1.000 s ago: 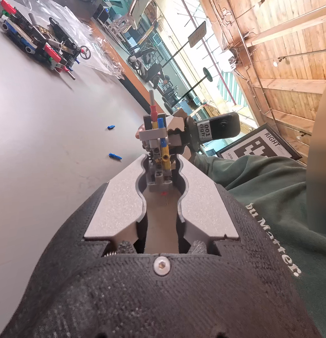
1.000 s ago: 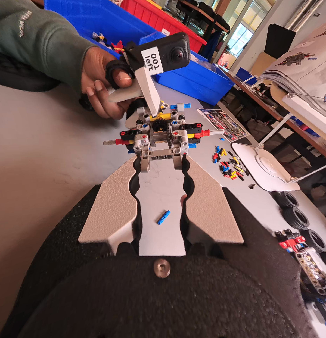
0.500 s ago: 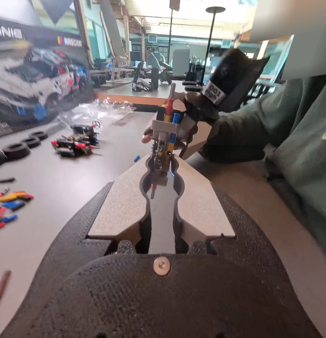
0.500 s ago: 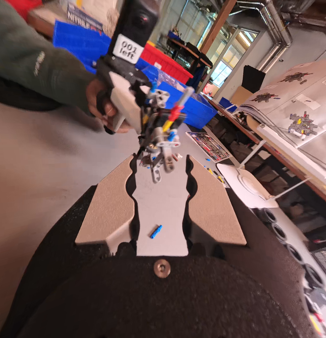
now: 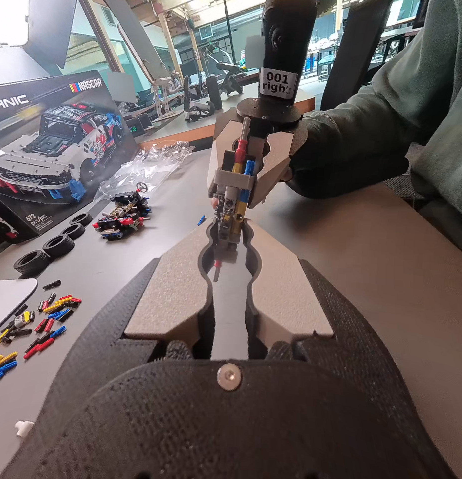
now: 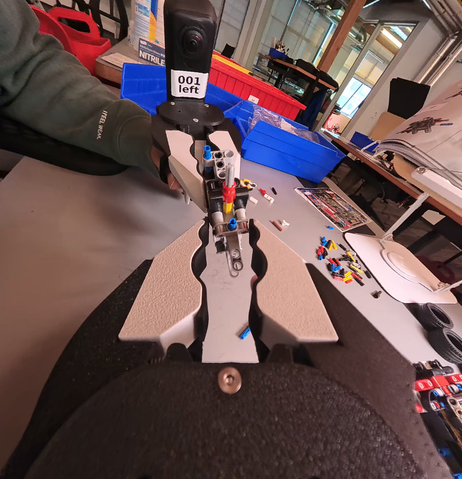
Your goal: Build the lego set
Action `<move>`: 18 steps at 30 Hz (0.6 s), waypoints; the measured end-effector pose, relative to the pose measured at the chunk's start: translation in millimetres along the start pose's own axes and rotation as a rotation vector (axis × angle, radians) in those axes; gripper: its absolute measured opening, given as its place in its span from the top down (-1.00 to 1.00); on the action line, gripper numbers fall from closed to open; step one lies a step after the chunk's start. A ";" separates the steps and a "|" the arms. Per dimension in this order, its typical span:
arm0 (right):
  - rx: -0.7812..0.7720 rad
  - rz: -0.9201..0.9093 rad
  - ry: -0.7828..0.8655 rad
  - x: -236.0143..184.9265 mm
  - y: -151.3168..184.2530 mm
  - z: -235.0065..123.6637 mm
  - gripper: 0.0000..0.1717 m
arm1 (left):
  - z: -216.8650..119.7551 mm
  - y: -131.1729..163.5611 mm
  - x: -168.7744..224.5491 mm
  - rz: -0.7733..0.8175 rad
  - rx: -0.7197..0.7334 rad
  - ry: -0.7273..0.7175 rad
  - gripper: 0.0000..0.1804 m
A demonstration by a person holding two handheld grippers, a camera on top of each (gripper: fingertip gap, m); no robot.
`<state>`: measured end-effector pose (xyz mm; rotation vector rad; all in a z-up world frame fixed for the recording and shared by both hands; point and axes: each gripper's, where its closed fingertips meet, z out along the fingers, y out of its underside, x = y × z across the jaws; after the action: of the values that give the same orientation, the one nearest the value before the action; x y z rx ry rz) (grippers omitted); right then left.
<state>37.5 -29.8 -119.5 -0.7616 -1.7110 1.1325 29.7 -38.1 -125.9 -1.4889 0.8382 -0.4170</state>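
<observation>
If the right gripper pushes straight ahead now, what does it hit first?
Probably the brick assembly between its fingertips, then the left gripper holding the far end. Depth is unclear, but nothing else sits in line.

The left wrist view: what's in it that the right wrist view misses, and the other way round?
Only the left wrist view shows the car box, a finished chassis piece and clear bags. Only the right wrist view shows blue bins, red bins, a sticker sheet and an open booklet. Both show the brick assembly between the two grippers, the grey table, loose pins and tyres.
</observation>
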 end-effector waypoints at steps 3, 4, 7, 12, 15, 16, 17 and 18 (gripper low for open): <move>-0.018 -0.005 -0.007 -1.2 4.0 1.1 0.70 | -0.2 3.3 -2.9 -0.013 -0.017 -0.014 0.81; -0.025 0.001 -0.012 -2.2 5.6 2.0 0.73 | -0.7 4.6 -5.3 -0.015 -0.025 -0.027 0.78; -0.036 0.013 -0.012 -1.9 8.1 3.6 0.73 | -0.9 8.1 -6.8 -0.027 -0.045 -0.028 0.77; -0.017 0.141 -0.058 -1.8 7.8 2.8 0.72 | -0.5 8.2 -6.0 -0.059 -0.050 -0.019 0.79; 0.007 0.213 -0.073 0.0 4.8 2.3 0.72 | -0.6 5.7 -5.9 -0.139 -0.028 0.004 0.80; 0.013 0.240 -0.074 1.5 4.1 2.1 0.72 | -0.3 5.5 -6.5 -0.183 -0.020 0.012 0.80; 0.014 0.268 -0.071 3.8 4.3 1.9 0.71 | 0.2 5.6 -7.6 -0.237 -0.015 0.018 0.80; 0.016 0.293 -0.058 7.7 5.0 1.5 0.71 | 1.0 6.3 -9.4 -0.296 -0.013 0.020 0.80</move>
<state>33.1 -21.8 -121.7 -1.0019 -1.6722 1.3758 22.6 -30.1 -130.0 -1.6286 0.6371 -0.6480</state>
